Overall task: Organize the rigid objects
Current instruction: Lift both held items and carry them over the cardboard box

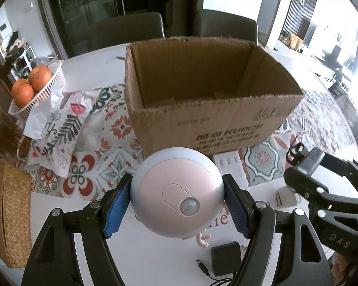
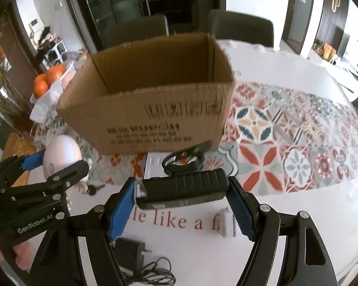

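My left gripper (image 1: 177, 202) is shut on a round white sensor lamp (image 1: 176, 190) and holds it above the table, just in front of an open cardboard box (image 1: 202, 119). The box looks empty inside. My right gripper (image 2: 181, 200) is shut on a black rectangular device (image 2: 182, 188) with a strap loop, held above the table in front of the same box (image 2: 155, 119). The left gripper and lamp (image 2: 60, 157) show at the left of the right wrist view. The right gripper (image 1: 305, 166) shows at the right of the left wrist view.
A black power adapter with cable (image 2: 131, 252) and a small white block (image 2: 226, 224) lie on the white table near me. A white flat box (image 1: 229, 166) lies before the carton. A basket of oranges (image 1: 35, 88), a patterned cloth (image 1: 66, 128) and a wicker basket (image 1: 7, 212) are at left.
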A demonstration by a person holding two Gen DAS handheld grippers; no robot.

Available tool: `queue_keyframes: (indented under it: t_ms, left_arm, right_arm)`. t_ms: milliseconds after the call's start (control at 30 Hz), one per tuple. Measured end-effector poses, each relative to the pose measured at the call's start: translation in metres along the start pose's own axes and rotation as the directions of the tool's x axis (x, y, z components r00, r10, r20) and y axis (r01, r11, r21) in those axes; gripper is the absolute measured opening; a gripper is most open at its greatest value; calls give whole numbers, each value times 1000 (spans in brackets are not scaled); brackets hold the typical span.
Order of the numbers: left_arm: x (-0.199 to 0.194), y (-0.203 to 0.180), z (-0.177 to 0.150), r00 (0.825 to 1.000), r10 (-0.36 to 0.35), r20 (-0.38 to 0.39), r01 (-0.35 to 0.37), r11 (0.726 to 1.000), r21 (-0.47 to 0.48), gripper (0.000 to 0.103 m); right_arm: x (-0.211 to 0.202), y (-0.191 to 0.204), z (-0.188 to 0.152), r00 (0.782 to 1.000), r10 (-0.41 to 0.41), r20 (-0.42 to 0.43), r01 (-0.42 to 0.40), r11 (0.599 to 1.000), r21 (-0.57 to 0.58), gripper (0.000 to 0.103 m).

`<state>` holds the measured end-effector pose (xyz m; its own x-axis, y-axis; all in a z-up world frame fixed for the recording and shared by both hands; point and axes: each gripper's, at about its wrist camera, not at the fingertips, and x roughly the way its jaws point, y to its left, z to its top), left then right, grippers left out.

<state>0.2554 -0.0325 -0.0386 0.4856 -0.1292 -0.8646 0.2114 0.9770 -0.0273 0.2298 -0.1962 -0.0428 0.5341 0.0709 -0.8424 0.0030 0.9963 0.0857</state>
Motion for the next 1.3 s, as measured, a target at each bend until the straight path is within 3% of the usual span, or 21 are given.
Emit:
queue_keyframes:
  t_ms: [533, 1000, 1300]
  left_arm:
    - [-39, 2, 32, 995, -17, 95, 16, 1000, 13, 74]
    - [-47, -2, 67, 991, -8, 133, 3, 999, 34, 74]
    - [-40, -2, 89, 988, 5, 152, -13, 999, 46, 74]
  right_arm:
    - [-41, 4, 36, 988, 29, 151, -30, 1000, 7, 75]
    - [-46, -2, 69, 982, 53, 183, -56, 998, 10, 75]
    - [-32, -7, 89, 985, 72, 157, -75, 997, 16, 75]
